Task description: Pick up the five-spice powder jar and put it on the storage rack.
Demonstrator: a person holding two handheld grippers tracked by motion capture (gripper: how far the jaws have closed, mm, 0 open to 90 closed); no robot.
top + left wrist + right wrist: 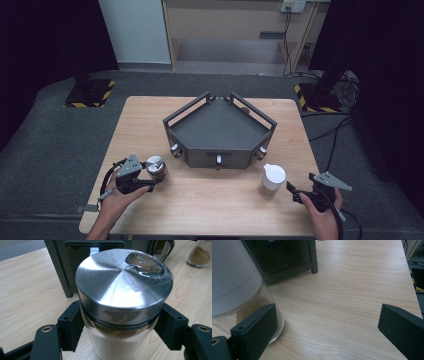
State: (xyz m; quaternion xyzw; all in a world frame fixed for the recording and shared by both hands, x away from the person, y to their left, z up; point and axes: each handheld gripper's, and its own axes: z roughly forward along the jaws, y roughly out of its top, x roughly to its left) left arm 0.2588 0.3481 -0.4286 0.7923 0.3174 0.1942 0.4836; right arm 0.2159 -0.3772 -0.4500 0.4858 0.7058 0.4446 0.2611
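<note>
A glass jar with a steel lid (156, 167) stands on the wooden table (210, 200) at the front left. My left gripper (151, 181) is shut on it, both pads against the glass below the lid (120, 282); brown powder shows inside. A second jar with a white lid (272, 180) and brown powder stands at the front right. Just right of it my right gripper (296, 192) stands open, its left pad (259, 327) beside the jar's base (242, 312) and its right pad far off, bare wood between them.
A dark grey corner-shaped rack (220, 150) with rails and small knobs stands in the table's middle, just behind both jars. The table's right edge (412, 290) is near my right gripper. Black stands and cables lie on the floor beyond.
</note>
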